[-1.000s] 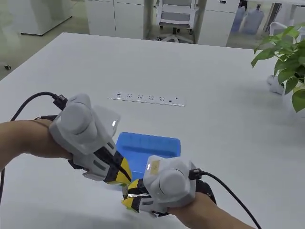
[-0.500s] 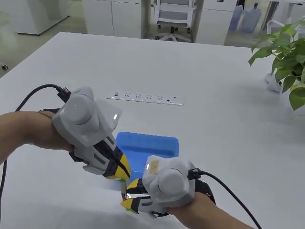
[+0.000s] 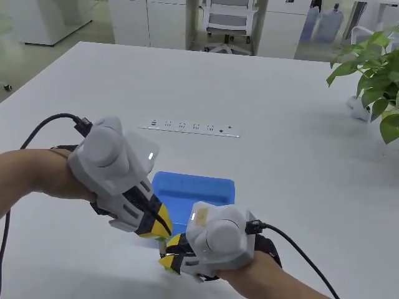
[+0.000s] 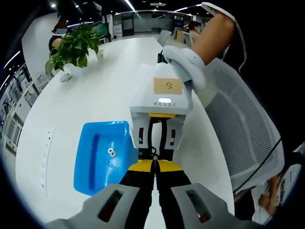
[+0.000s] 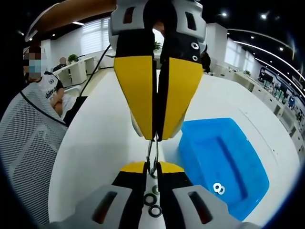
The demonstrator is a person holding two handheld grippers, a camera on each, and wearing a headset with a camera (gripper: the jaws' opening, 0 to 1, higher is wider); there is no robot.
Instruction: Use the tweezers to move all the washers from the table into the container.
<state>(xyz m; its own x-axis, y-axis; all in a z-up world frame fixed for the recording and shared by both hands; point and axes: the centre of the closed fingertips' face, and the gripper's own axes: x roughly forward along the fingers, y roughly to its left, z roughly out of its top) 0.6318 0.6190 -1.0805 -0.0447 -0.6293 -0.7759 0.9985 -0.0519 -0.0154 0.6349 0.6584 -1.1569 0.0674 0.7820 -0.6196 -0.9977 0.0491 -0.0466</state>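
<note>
White table (image 3: 280, 112) runs ahead of us toward a chair (image 3: 227, 15) beyond its far edge. A plant (image 3: 374, 68) stands by the right edge, and a power strip (image 3: 190, 128) is set into the middle of the surface.

Nearer to us than the strip sits the blue container (image 3: 206, 187). Our two grippers meet tip to tip just off its near left corner. The left gripper (image 3: 163, 232) reaches down from the left, and the right gripper (image 3: 167, 260) points back up at it from the near side.

In the right gripper view we see the left gripper's yellow jaws drawn narrow. The thin metal tweezers (image 5: 152, 152) are pinched between them, and their prongs run down into the slim gap between the right gripper's own jaws. Those jaws are also close together, but we cannot tell whether they press on the prongs or merely flank them.

Under the right gripper, three loose washers (image 5: 151, 199) lie bunched on the bare surface beside the container's long wall. Two more washers rest touching on the container floor, near its middle (image 5: 219, 188).
</note>
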